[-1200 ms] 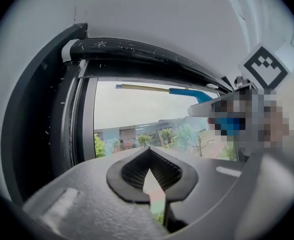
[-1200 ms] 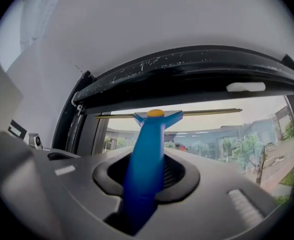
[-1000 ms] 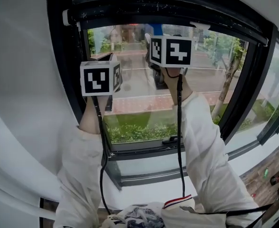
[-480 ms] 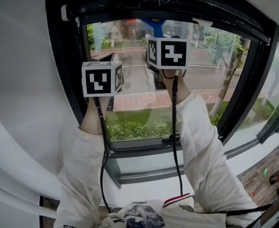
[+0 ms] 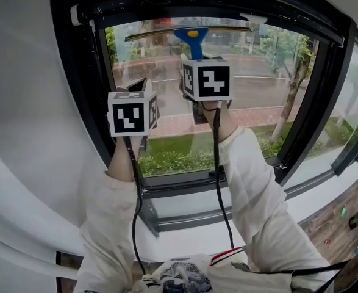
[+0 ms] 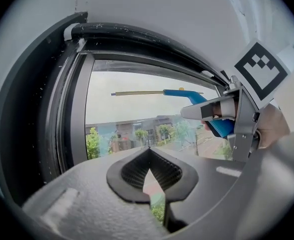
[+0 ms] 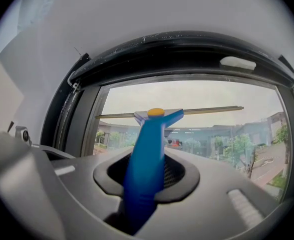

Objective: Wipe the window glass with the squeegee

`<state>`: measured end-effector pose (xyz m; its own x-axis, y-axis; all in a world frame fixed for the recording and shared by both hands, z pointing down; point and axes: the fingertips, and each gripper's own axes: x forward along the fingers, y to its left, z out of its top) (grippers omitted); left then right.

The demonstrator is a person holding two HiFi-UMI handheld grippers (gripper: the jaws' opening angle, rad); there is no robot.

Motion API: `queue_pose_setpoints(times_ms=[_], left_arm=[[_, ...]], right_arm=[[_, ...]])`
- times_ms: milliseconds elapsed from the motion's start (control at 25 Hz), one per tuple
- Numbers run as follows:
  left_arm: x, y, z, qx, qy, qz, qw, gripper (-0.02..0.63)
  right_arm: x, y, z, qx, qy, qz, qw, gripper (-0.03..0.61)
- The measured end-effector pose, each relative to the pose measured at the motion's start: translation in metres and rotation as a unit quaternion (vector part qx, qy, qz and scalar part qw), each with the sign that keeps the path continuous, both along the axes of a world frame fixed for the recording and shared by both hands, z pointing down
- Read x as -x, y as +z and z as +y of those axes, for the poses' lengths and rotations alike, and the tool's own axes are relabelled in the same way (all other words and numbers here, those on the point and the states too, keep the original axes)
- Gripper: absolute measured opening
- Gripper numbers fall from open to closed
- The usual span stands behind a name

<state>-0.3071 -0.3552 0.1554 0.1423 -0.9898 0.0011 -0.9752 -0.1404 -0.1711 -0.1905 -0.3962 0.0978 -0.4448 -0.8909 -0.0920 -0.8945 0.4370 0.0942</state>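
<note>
Two grippers are up in front of the window, one in each hand. The right gripper (image 7: 145, 171) has its jaws closed tight on the blue handle of the one squeegee (image 5: 191, 36). The squeegee points to 12 o'clock, and its long thin blade (image 5: 166, 35) lies flat across the top of the window glass (image 5: 258, 90). The left gripper (image 6: 149, 170) is at 9 o'clock from the right one. Its jaws are closed with nothing in them.

Each gripper has one marker cube, so there are two cubes, and two black cables (image 5: 218, 176) hang down over two white sleeves (image 5: 258, 206).

The glass sits in a thick black frame (image 5: 75, 90). One small black latch (image 5: 220, 177) is at 6 o'clock on the frame. A plain white wall (image 5: 20, 102) is at 9 o'clock. A bit of wood floor (image 5: 340, 224) shows at 4 o'clock. Through the glass are a road, grass and trees.
</note>
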Motion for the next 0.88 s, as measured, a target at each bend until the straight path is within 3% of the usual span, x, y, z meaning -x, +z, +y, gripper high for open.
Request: queue_pose_setpoints(times_ms=[280,880], left_arm=[[0.001,0.028,0.005,0.003,-0.008,0.003,1.0000,0.000],[-0.003,0.104,0.014,0.033,0.024,0.034,0.9986,0.000]], right_arm=[[0.001,0.034,0.002,0.010,-0.002,-0.002,1.000,0.112],[0.004,0.126,0.008,0.047,-0.007,0.007,0.999,0.112]])
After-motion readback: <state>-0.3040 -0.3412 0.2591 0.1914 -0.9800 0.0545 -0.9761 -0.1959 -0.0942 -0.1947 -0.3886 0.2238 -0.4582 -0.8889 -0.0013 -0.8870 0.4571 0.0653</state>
